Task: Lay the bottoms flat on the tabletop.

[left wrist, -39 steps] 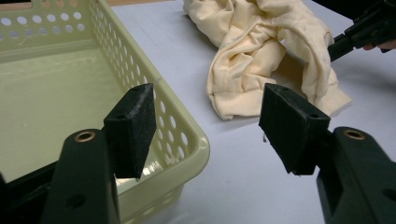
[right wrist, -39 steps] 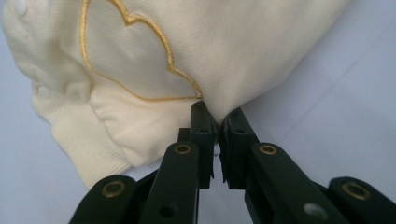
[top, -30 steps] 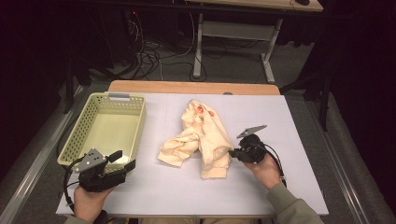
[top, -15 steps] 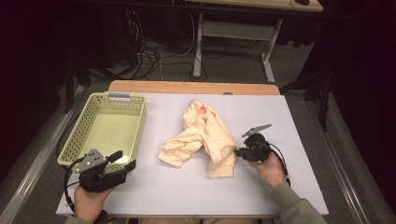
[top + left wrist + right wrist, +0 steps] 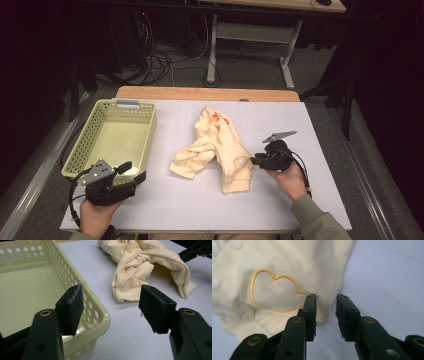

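At the left of the table the left gripper (image 5: 131, 172) rests in the person's left hand (image 5: 95, 217), its jaws standing wide apart with nothing between them, just beside the near corner of the pale green perforated basket (image 5: 145, 131). In the left gripper view one pad overlaps the basket's rim. In the middle of the white table cover (image 5: 190, 205) lies the crumpled cream garment (image 5: 220, 150), with snap buttons and a gold embroidered heart (image 5: 274, 290) shown in the right gripper view. At the garment's right edge the right gripper (image 5: 255, 161) points at the cloth; its jaws have just been opening and stand slightly apart, gripping nothing.
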`<state>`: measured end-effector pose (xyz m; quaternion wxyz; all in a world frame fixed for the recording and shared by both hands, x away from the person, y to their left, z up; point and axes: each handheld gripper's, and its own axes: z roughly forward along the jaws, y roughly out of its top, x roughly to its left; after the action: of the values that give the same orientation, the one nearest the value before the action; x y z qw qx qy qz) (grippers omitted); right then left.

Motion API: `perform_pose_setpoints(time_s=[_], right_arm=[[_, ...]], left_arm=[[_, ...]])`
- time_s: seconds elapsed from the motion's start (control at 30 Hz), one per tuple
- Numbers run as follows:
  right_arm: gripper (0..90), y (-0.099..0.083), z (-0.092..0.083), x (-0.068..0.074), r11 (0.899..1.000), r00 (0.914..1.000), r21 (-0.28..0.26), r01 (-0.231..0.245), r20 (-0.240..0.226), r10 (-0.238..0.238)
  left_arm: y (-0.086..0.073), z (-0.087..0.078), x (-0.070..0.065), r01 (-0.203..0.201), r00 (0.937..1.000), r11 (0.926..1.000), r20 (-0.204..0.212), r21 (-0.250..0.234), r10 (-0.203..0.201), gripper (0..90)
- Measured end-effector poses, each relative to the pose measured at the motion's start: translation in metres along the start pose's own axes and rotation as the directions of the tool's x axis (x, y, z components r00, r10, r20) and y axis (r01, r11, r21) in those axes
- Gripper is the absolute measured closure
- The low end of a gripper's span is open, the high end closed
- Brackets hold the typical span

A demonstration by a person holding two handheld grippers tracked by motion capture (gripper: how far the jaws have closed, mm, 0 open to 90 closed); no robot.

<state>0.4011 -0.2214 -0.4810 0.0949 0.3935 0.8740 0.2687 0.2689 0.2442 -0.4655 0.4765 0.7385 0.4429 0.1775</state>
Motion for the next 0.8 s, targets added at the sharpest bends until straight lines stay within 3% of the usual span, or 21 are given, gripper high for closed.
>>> perform_pose_setpoints(time_s=[0.17,0.5,0.8], right_arm=[[70.1,0.001,0.001,0.002,1.0,0.9999,-0.002,0.0,-0.011,0.0],[61.8,0.007,-0.013,-0.005,0.995,0.9988,-0.094,-0.046,0.012,0.048],[59.8,0.023,0.012,-0.004,0.996,0.9979,-0.06,-0.062,0.017,0.063]], left_arm=[[0.0,0.0,0.0,0.0,1.0,1.0,0.0,0.0,0.0,35.3],[0.0,0.001,-0.001,-0.001,1.0,1.0,-0.001,0.003,0.001,35.2],[0.0,0.001,-0.001,-0.001,1.0,1.0,0.001,0.004,0.001,35.2]])
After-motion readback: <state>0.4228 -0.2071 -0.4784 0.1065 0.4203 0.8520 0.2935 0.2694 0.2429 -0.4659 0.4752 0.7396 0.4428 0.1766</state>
